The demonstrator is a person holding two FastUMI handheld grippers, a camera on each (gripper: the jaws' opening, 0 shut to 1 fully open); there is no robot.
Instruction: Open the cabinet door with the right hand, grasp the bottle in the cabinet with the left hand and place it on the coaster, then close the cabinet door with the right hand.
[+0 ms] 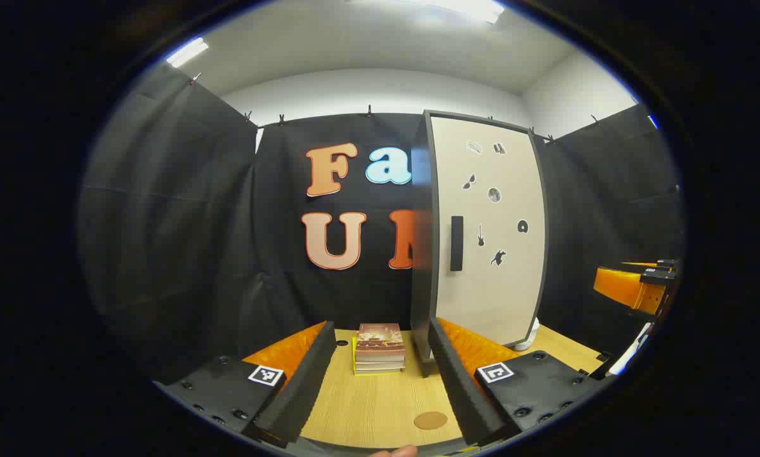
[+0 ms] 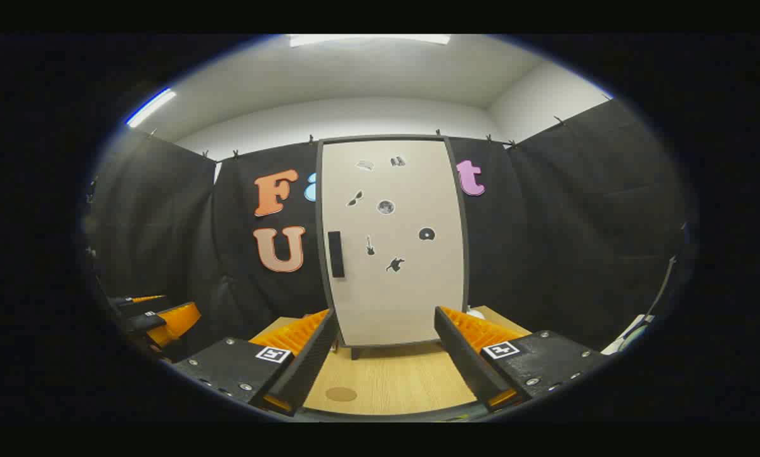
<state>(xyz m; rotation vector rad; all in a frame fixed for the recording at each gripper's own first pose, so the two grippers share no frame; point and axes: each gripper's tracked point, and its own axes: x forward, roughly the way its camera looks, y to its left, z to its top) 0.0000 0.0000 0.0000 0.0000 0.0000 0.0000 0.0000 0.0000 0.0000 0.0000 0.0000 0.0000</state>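
A tall cabinet (image 1: 488, 235) with a cream door and dark frame stands at the back of the wooden table (image 1: 380, 406); its door (image 2: 396, 254) is closed, with a dark vertical handle (image 2: 335, 254) on its left side. The bottle is hidden behind the door. A round brown coaster (image 1: 431, 419) lies on the table near the front, also the coaster (image 2: 340, 394) left of centre. My left gripper (image 1: 380, 368) is open, held back from the cabinet, nothing between its fingers. My right gripper (image 2: 386, 355) is open, facing the door from a distance. The left gripper (image 2: 158, 317) also shows at the left edge.
A small stack of books (image 1: 379, 349) lies on the table left of the cabinet. A white object (image 1: 527, 336) peeks out behind the cabinet's right foot. The right gripper (image 1: 637, 285) shows at the far right. Black cloth walls surround the table.
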